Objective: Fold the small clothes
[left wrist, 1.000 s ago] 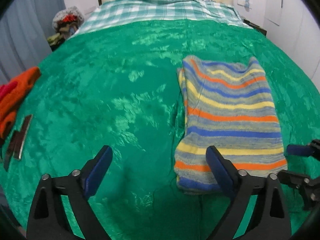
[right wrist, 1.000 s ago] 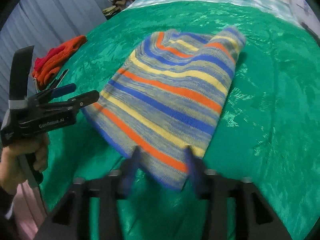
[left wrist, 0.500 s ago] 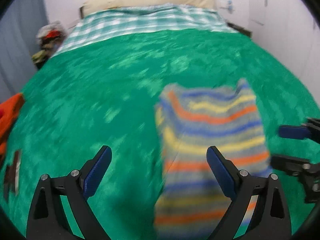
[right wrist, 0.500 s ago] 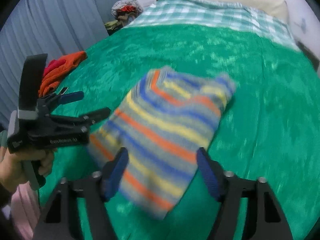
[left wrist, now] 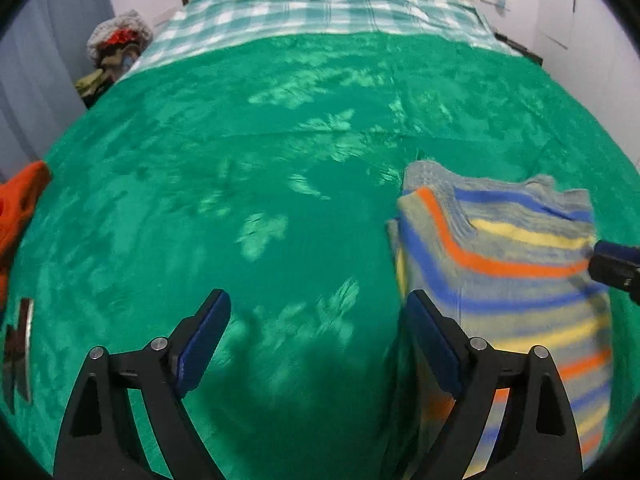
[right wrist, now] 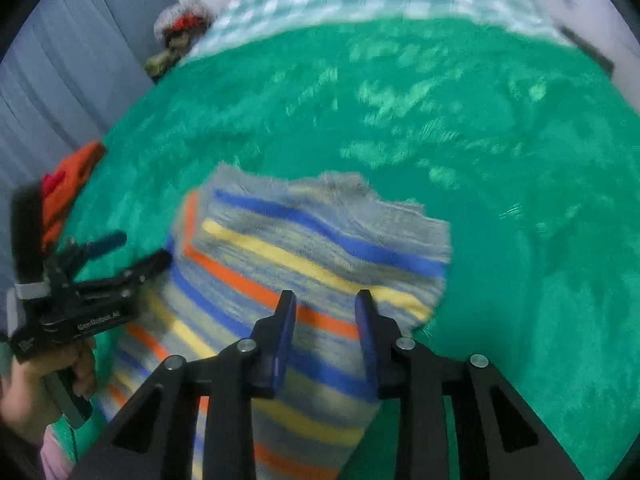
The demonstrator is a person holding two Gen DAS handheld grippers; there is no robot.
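A small knitted garment (left wrist: 512, 264) with grey, blue, orange and yellow stripes lies on the green bedspread (left wrist: 280, 168), its near end raised toward the cameras. My left gripper (left wrist: 316, 340) is open and empty, just left of the garment's left edge. In the right wrist view the garment (right wrist: 304, 256) passes between the fingers of my right gripper (right wrist: 325, 320), whose jaws stand partly apart; the view is blurred and I cannot tell whether they hold the cloth. The left gripper also shows there (right wrist: 132, 256), beside the garment's left edge.
Orange and red clothes (left wrist: 20, 204) lie at the bed's left edge beside a dark flat object (left wrist: 18, 348). A heap of clothes (left wrist: 116, 52) sits at the far left corner. A checked sheet (left wrist: 328, 12) and pillow cover the bed's head.
The garment's near end has lifted and come toward the cameras, and its far part has bunched. My right gripper widened, then narrowed over the cloth. Both grippers have risen.
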